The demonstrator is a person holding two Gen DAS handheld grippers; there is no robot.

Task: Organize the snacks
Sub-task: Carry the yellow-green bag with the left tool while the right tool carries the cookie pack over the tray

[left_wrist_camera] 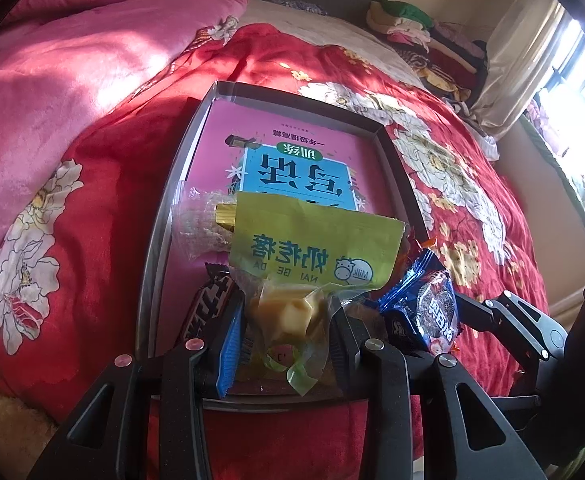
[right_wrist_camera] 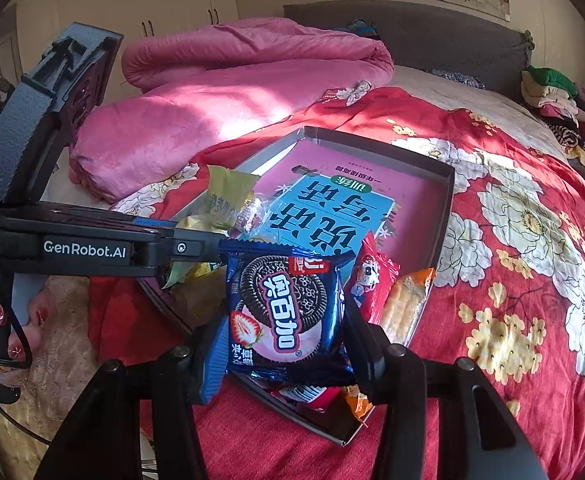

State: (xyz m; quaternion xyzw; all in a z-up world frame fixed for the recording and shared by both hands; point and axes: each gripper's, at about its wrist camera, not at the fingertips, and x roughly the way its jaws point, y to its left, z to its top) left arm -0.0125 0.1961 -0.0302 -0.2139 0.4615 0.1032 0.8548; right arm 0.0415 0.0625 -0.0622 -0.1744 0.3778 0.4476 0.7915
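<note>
The left gripper (left_wrist_camera: 288,344) is clamped on the clear lower end of a yellow-green plastic milk-candy pouch (left_wrist_camera: 312,248). The right gripper (right_wrist_camera: 284,344) grips a dark blue foil cookie packet (right_wrist_camera: 288,308) by its sides. Both hang over the near end of the shallow grey cardboard box (right_wrist_camera: 448,184) on the red floral bedspread (right_wrist_camera: 524,280). Both wrappers look light, crinkly and slippery; the cookies are probably brittle, so hold at the sealed edges, lightly.
</note>
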